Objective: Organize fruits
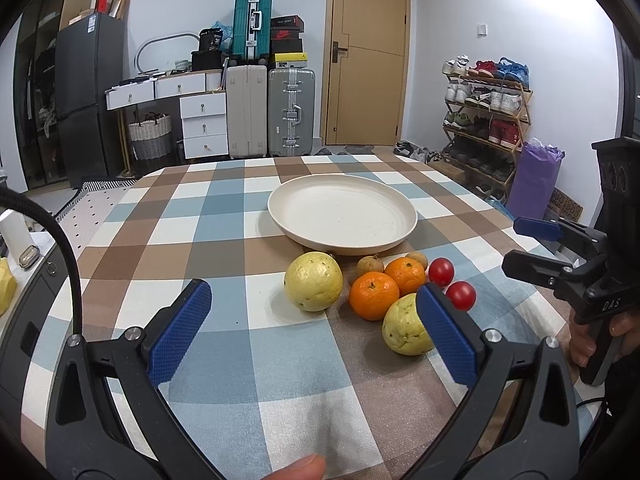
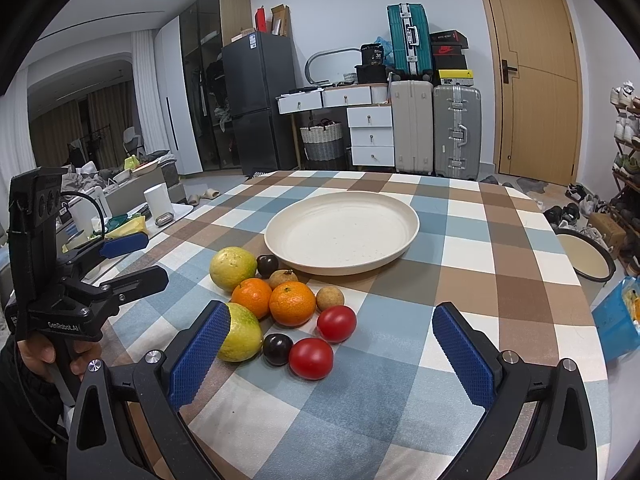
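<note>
Fruit clustered before an empty plate on the checked desk, both claws spread wide.

Left wrist view: the left claw (image 1: 314, 326) gapes wide and holds nothing above the desk (image 1: 224, 216); guavas (image 1: 313, 287), oranges (image 1: 374, 295) and cherry tomatoes (image 1: 441, 271) lie just in front of the cream plate (image 1: 280, 210), toward the desk's near edge. Right wrist view: the right claw (image 2: 332, 354) is equally wide and empty, hovering beside the same cluster, which also shows dark plums (image 2: 277, 349) and brown longans (image 2: 330, 298).

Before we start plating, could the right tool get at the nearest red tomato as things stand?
Probably yes: the right tool is open, and the nearest tomato lies between its fingers, though a dark plum touches it.
</note>
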A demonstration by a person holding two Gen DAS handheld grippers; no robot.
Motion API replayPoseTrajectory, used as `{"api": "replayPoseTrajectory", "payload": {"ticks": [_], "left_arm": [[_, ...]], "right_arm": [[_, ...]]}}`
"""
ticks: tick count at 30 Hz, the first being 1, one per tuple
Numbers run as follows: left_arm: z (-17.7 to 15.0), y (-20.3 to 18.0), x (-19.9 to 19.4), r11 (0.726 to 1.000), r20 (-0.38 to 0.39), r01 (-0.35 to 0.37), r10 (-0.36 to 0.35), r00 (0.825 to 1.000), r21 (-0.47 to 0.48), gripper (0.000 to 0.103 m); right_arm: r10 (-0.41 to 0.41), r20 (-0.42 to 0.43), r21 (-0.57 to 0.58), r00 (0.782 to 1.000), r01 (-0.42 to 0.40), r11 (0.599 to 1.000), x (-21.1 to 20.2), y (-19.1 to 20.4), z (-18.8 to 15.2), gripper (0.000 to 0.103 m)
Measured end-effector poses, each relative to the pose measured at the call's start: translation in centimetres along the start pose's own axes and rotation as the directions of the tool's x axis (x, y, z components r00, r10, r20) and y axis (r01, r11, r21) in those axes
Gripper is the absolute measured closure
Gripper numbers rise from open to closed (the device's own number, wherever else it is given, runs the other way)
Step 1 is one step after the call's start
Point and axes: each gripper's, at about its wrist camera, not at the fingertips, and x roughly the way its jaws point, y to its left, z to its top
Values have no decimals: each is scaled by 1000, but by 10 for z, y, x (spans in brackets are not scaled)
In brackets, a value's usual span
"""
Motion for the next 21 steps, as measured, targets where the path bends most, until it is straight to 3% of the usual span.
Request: {"api": "replayPoseTrajectory", "payload": {"ticks": [15, 21], "left_arm": [[2, -6, 3, 999, -31, -26, 27, 999, 26, 1], [3, -9, 4, 1000, -41, 11, -11, 999, 12, 1]], "right_arm": [[-53, -55, -11, 997, 53, 999, 8, 0, 0, 0], [-32, -93, 4, 995, 33, 999, 15, -4, -1, 0]]}}
